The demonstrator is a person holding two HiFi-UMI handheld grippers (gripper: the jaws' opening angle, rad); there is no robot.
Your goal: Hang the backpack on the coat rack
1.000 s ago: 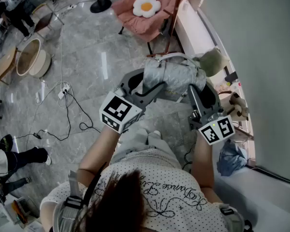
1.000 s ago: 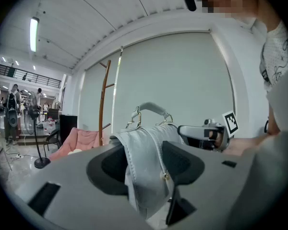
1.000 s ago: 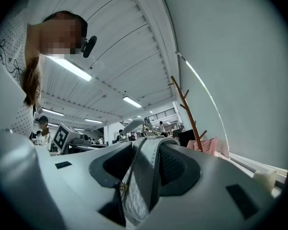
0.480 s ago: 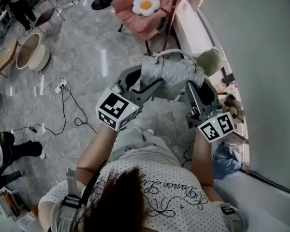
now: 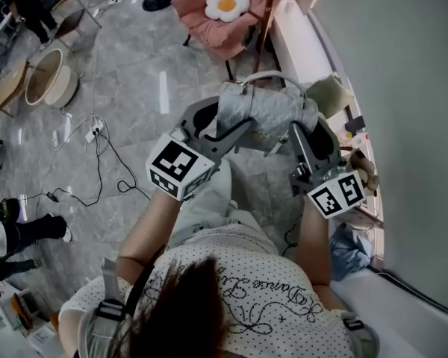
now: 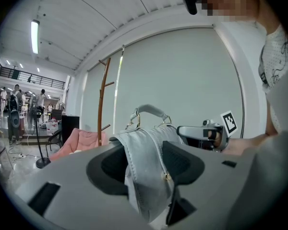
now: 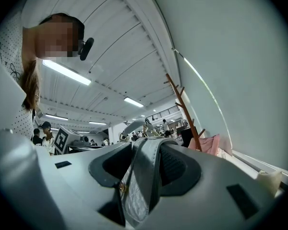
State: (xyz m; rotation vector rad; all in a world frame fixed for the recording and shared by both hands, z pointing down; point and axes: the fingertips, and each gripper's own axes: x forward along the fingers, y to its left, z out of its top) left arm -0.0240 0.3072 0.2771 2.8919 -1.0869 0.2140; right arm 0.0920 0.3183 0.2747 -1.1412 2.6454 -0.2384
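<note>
A pale grey backpack [image 5: 263, 112] with a curved top handle [image 6: 151, 110] hangs in the air between both grippers. My left gripper [image 5: 209, 129] is shut on a denim-like strap at its left side [image 6: 144, 147], and the fabric fills the gap between the pads. On the other side, my right gripper [image 5: 308, 136] is shut on a quilted grey strap [image 7: 143, 176]. The wooden coat rack [image 5: 266, 21] stands just beyond the backpack, near the wall. It shows as a brown pole with pegs [image 6: 102, 99] in the left gripper view and as a slanting pole [image 7: 185, 107] in the right gripper view.
A pink chair [image 5: 209, 21] with a flower cushion [image 5: 228, 4] stands beside the rack. A white ledge [image 5: 299, 43] along the wall carries small things and a soft toy [image 5: 362, 166]. Cables [image 5: 97, 151] and a round tub [image 5: 45, 84] lie on the floor at left.
Both grippers have carried the backpack a little forward, toward the coat rack. Their hold on the straps looks the same.
</note>
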